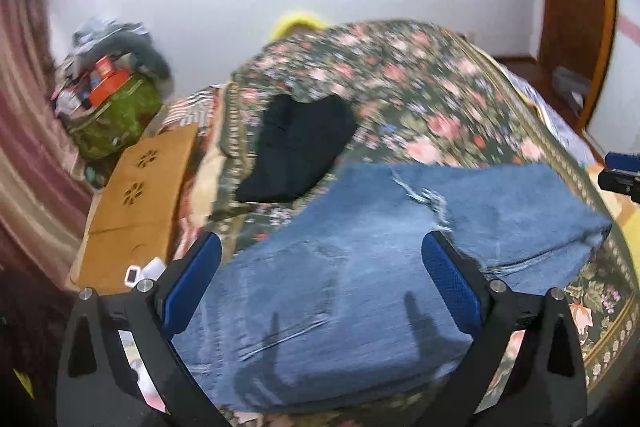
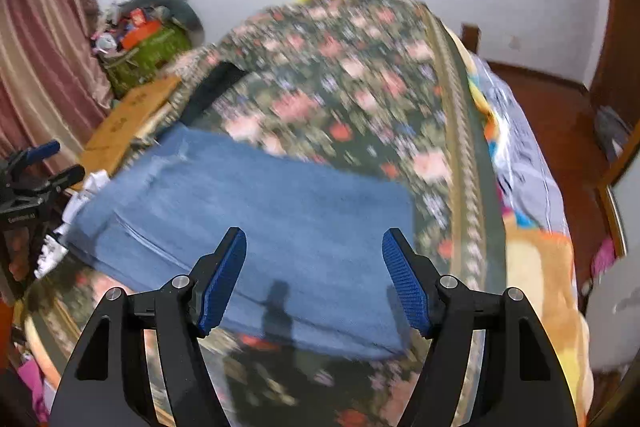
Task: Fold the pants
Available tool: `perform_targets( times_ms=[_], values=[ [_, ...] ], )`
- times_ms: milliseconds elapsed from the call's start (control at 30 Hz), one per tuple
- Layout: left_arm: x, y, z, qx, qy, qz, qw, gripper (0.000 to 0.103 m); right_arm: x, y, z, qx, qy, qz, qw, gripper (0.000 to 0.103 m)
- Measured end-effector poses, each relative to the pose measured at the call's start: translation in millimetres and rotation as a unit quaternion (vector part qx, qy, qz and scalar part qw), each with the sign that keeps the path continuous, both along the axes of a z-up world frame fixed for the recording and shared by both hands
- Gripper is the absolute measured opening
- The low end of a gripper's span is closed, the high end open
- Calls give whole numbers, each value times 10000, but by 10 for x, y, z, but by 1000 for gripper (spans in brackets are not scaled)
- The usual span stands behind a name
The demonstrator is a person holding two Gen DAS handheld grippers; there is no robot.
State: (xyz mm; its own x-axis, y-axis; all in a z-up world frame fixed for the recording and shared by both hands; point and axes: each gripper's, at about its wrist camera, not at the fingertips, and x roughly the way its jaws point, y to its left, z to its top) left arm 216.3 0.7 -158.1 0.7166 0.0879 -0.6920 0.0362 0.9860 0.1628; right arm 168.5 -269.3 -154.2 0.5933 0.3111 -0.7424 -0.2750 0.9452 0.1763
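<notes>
1. left gripper [image 1: 320, 247] hangs over the jeans [image 1: 360, 259], jaws spread wide, gripping nothing.
2. jeans lie folded at the bed's [image 1: 420, 87] near edge.
3. black cloth [image 1: 298, 143] lies beyond, near the bed's left edge.
4. another gripper [image 1: 622, 175] shows at the right.

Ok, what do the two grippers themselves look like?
Both match: the left gripper and right gripper each have black angular arms with triangular cut-outs, silver round bolts at the joints, and two fingers faced with blue textured pads. No cables, markings or sleeves show.
</notes>
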Motion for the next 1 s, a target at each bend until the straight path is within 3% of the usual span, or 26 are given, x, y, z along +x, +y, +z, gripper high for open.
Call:
perform_targets(
  times_ms=[133,300,433,567,700,767,900,1000],
  values=[
    [-144,443,55,-293,-75,422,9987,102,32,364,130,296,-145,304,9990,68],
    [-290,1030,-162,-768,337,1046,9910,102,80,998,95,359,-100,913,9951,68],
    [-441,1401,-425,-1211,761,1315,9809,102,121,1379,-30,255,44,1259,9917,68],
    [-544,1687,-736,-1699,1211,1579,9652,102,171,1632,-244,73,359,1484,9883,68],
    [-647,1885,-1035,-2540,1643,1677,9383,102,208,1720,-478,4,888,1594,9832,69],
    [-686,1957,-1172,-3074,1859,1671,9182,102,176,1744,-486,-62,850,1612,9832,71],
    [-718,1999,-1418,-3725,2313,1570,8849,102,137,1799,-489,-265,826,1679,9820,72],
    [-681,2038,-1522,-4083,2447,1523,8662,102,117,1822,-491,-326,826,1687,9817,72]
  ],
)
